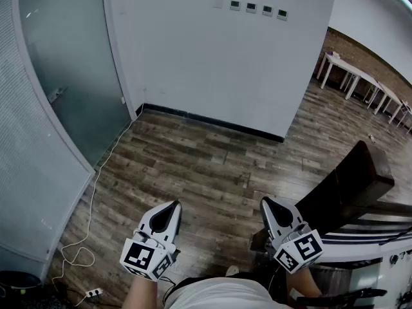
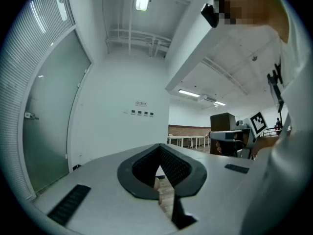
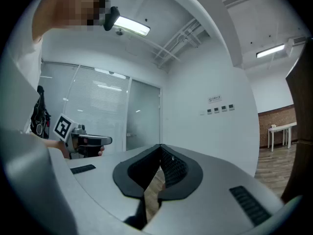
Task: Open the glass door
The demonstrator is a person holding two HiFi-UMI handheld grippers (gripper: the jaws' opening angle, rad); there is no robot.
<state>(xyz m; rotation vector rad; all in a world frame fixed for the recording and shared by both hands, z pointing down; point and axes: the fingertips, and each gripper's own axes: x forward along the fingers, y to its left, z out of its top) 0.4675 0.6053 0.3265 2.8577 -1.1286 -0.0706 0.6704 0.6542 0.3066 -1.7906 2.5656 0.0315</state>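
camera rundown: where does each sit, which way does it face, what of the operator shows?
Head view: on the person's head, facing steeply down at wood floor, white wall and glass door at left; shows white shirt, left gripper, right gripper.
Left gripper view: on the left gripper, level along its shut jaws toward the wall; shirt at right.
Right gripper view: on the right gripper, level along its shut jaws; shirt at left.
Shared: both gripper views show the glass door, wall controls and the other gripper.
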